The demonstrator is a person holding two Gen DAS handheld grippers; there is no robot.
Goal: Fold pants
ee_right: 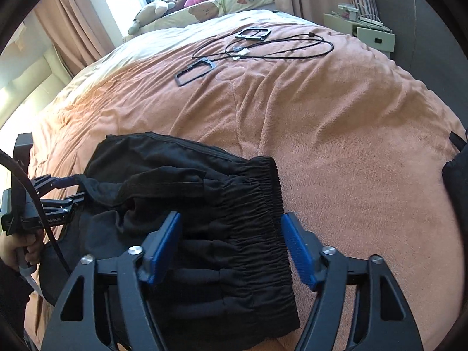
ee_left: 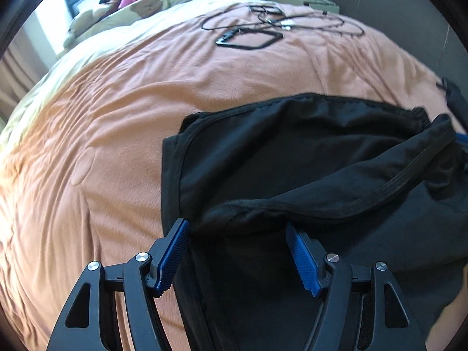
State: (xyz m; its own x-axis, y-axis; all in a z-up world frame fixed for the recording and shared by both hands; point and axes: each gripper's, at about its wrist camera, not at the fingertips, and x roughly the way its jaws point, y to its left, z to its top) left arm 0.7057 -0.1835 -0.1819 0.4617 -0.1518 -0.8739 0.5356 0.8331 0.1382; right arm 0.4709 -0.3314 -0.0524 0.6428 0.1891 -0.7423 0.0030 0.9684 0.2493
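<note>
Fingers spread wide on your right gripper (ee_right: 231, 231), both blue pads straddling the gathered waistband (ee_right: 257, 204) of the black pants (ee_right: 181, 181), which lie low and centre in the right wrist view on the orange blanket (ee_right: 336, 134). Your left gripper (ee_left: 237, 231) is parted too, a dark hem fold sagging between its tips. Farther up the bed lie a black cable (ee_right: 292, 46) and two flat frames (ee_right: 194, 71). At upper right, a white drawer unit (ee_right: 368, 33) holds clutter you cannot make out.

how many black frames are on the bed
2. One frame lies left of the cable; the other frame lies farther back, by the cable's far side. More could be hidden under the pants.
</note>
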